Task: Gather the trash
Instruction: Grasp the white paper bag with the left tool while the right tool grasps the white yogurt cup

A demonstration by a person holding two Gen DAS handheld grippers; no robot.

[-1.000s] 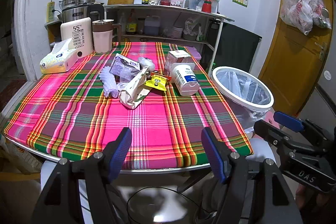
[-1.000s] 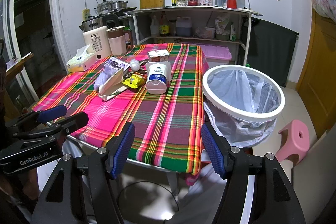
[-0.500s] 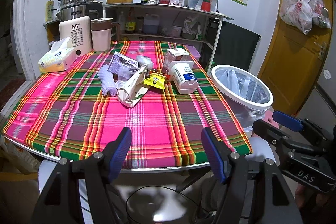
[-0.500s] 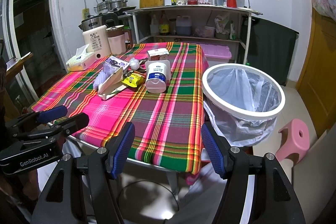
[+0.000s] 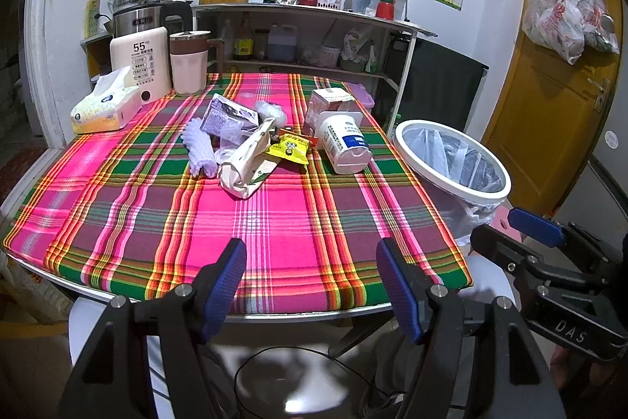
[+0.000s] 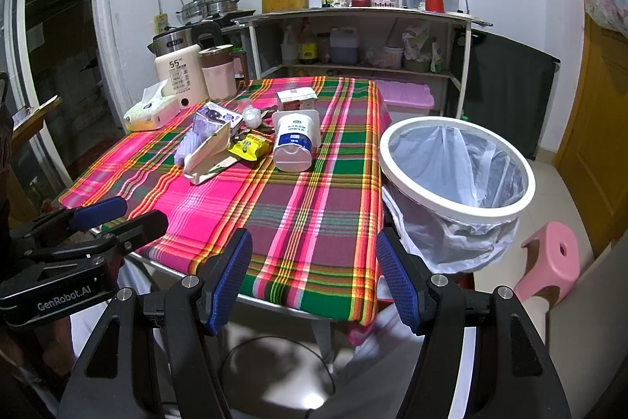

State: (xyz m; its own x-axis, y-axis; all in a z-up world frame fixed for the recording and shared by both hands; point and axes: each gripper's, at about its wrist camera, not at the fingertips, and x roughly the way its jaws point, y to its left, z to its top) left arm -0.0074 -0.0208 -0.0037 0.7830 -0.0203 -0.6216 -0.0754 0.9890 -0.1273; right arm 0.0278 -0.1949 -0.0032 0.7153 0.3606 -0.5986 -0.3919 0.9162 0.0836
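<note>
The trash sits in a loose heap near the middle of the table, toward its far half. A white plastic tub [image 5: 345, 143] with a blue label lies on its side, its square lid end pointing away. Beside it lie a glossy yellow snack wrapper [image 5: 288, 149], a creased cream paper bag [image 5: 247, 163], a knobbly pale purple glove [image 5: 200, 148], a crinkled purple foil pouch [image 5: 227, 118], a ball of clear plastic film [image 5: 271, 110] and a small pink-and-white carton [image 5: 327, 101] standing upright. All rest on a bright plaid tablecloth [image 5: 274, 222] in pink, green and orange.

Just off the table's right edge stands a round bin [image 6: 457, 167] with a thick white rim, lined with a thin translucent bag. A pink plastic stool [image 6: 549, 262] is beside it on the floor.

The left gripper [image 5: 310, 281] hovers level at the table's near edge, its blue ribbed fingers spread wide with nothing between them. The right gripper [image 6: 314, 273] is held at the near right corner, between cloth and bin, fingers likewise wide apart and empty.

At the table's far left are a soft tissue pack [image 5: 104, 105], a white boxy appliance [image 5: 141, 65] and a pink jug [image 5: 189, 63].
</note>
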